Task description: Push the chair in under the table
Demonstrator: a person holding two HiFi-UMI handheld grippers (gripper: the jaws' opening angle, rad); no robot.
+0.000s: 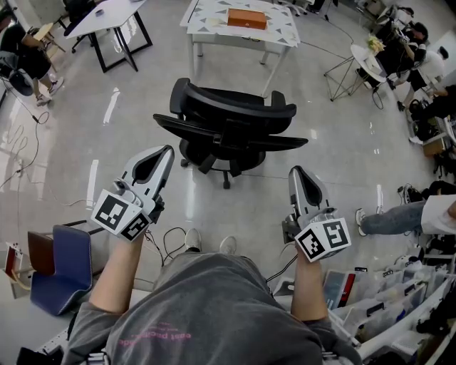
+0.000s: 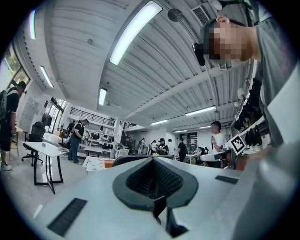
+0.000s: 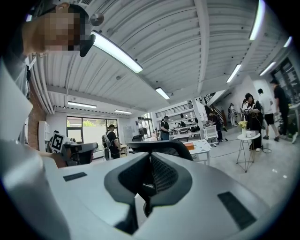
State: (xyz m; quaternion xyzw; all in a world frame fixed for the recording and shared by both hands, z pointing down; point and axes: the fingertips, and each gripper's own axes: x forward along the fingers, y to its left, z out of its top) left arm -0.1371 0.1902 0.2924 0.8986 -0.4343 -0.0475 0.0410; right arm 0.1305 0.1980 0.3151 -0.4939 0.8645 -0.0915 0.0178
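A black office chair (image 1: 228, 132) stands on the shiny floor with its backrest toward me. A short way beyond it is a white table (image 1: 278, 32) bearing an orange box (image 1: 246, 18). My left gripper (image 1: 165, 152) is held level just short of the backrest's left end, shut and empty. My right gripper (image 1: 294, 172) is held the same way near the backrest's right end, also shut and empty. Neither touches the chair. In the left gripper view the backrest's top (image 2: 126, 159) shows past the closed jaws. In the right gripper view the backrest's top (image 3: 164, 146) and the table (image 3: 206, 147) show ahead.
A blue seat (image 1: 60, 267) and floor cables lie at my lower left. Another white table (image 1: 107, 18) stands at the far left. A small round stand (image 1: 367, 60) and seated people are at the far right. A person's leg (image 1: 388, 217) and cluttered racks (image 1: 385, 299) are to my right.
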